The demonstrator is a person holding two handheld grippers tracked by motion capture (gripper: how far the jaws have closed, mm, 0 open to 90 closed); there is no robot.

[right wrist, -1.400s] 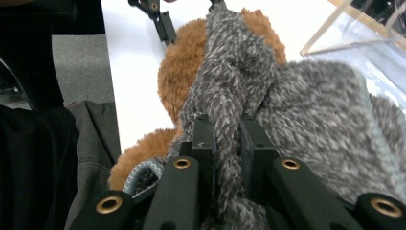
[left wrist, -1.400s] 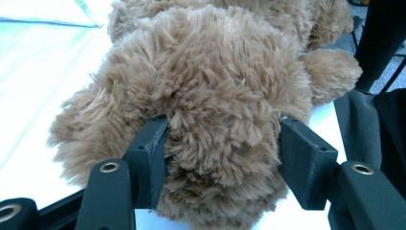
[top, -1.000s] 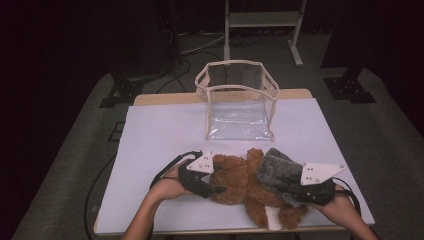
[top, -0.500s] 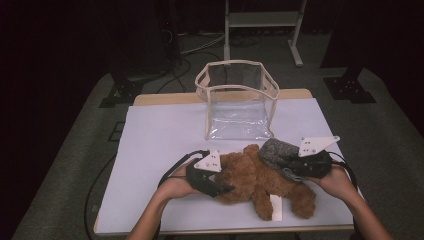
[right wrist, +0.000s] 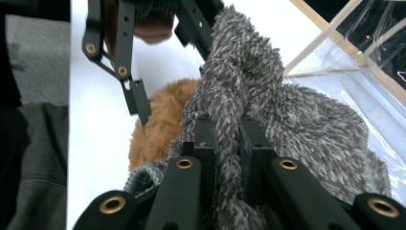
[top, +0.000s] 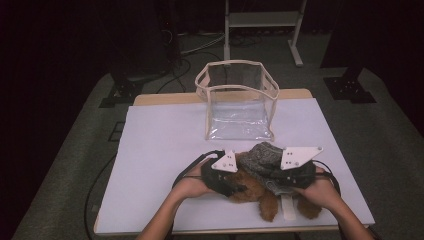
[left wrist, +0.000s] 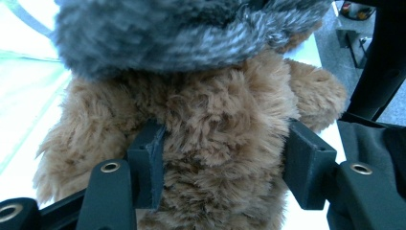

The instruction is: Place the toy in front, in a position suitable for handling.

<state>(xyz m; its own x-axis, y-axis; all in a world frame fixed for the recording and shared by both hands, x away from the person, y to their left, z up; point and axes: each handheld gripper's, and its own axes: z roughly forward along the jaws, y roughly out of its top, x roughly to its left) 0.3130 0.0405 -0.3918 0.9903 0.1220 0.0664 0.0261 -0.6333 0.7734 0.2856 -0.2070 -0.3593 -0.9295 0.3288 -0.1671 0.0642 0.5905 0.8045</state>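
Brown teddy bear [top: 257, 192] lying on the white table cover [top: 160, 150], near the front edge, between both hands. Also seen close up in the left gripper view [left wrist: 225, 143] and partly in the right gripper view [right wrist: 160, 122].

Left gripper [left wrist: 225, 158] clamped across the bear's furry body, one black jaw pressed into the plush on each side, fur bulging between them. In the high view, same gripper [top: 225, 177] at the bear's left side, grey plate on top, left hand [top: 192, 185] behind it.

Right gripper [right wrist: 229, 143] pinching a fold of the grey knitted hat [right wrist: 287, 129], jaws nearly pressed together with only the bunched knit between. In the high view, right gripper [top: 292, 170] over the bear's right side, right hand [top: 320, 190] behind it.

Hat [top: 262, 157] sitting over the upper end of the bear; in the left gripper view, grey knit [left wrist: 182, 33] overlapping the brown fur from above, touching it.

Clear plastic bag [top: 239, 102] with cream trim standing upright and open-topped farther back on the table, apart from the bear, just beyond the hat. Bag wall [right wrist: 364, 62] close behind the hat in the right gripper view.

White tag-like strip [top: 289, 207] lying by the bear's legs; not clear what it is.

Cables [top: 192, 165] looping from the left gripper across the cover.
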